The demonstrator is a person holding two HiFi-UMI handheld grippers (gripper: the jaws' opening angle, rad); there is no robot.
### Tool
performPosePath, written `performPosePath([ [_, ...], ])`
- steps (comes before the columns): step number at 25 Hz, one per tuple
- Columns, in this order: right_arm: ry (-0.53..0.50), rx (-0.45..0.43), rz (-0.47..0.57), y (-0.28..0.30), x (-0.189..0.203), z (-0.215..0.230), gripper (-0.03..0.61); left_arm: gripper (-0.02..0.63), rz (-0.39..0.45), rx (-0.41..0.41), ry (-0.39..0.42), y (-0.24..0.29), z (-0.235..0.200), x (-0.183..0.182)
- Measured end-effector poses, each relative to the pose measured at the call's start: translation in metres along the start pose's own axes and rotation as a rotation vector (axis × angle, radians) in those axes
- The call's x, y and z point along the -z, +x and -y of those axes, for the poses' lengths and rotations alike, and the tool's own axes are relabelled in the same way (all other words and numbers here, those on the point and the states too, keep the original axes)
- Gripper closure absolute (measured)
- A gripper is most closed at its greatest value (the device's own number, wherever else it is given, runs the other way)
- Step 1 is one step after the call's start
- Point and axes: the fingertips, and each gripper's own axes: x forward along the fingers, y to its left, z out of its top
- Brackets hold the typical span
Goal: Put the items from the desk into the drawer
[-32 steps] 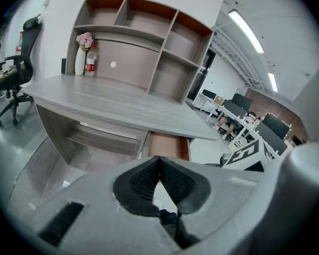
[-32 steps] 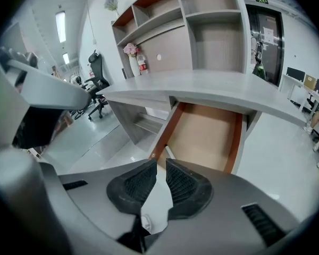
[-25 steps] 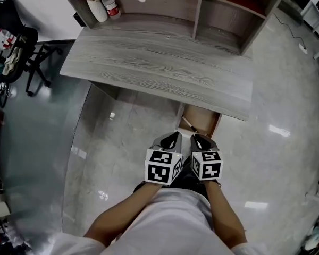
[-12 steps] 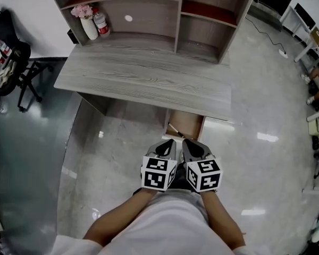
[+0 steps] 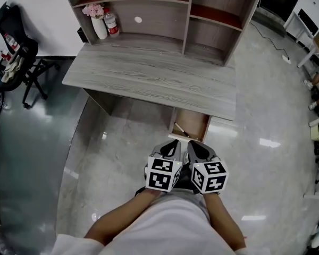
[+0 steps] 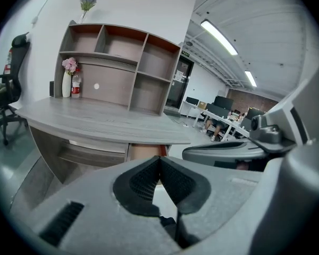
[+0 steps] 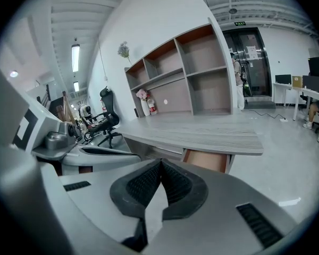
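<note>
Head view: the left hand-held gripper (image 5: 171, 144) and the right hand-held gripper (image 5: 194, 145) hang side by side just near of the open drawer (image 5: 195, 123). A flower vase (image 5: 100, 25) and a bottle (image 5: 112, 24) stand far left on the surface (image 5: 149, 78), well apart from both.
Left gripper view: the jaws are pressed together on nothing.
Right gripper view: the jaws are also pressed together on nothing.

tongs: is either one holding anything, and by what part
Nothing is held. The left tongs and right tongs are both shut, tips touching, with nothing between them.

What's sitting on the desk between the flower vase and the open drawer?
Nothing. In the head view, the desktop between the flower vase and the open drawer is bare grey wood; only a bottle stands right beside the vase.
</note>
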Motion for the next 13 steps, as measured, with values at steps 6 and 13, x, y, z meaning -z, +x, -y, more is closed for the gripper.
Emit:
performPosePath([
  [6,-0.007,0.001,-0.001,-0.0003,0.0029,-0.0040,0.577,0.612,0.003,0.003,0.006,-0.0028,-0.0010,0.0004],
  [13,-0.013,0.001,-0.005,0.0013,0.0035,-0.0073,0.577,0.612,0.002,0.006,0.005,-0.0040,-0.0031,0.0009],
])
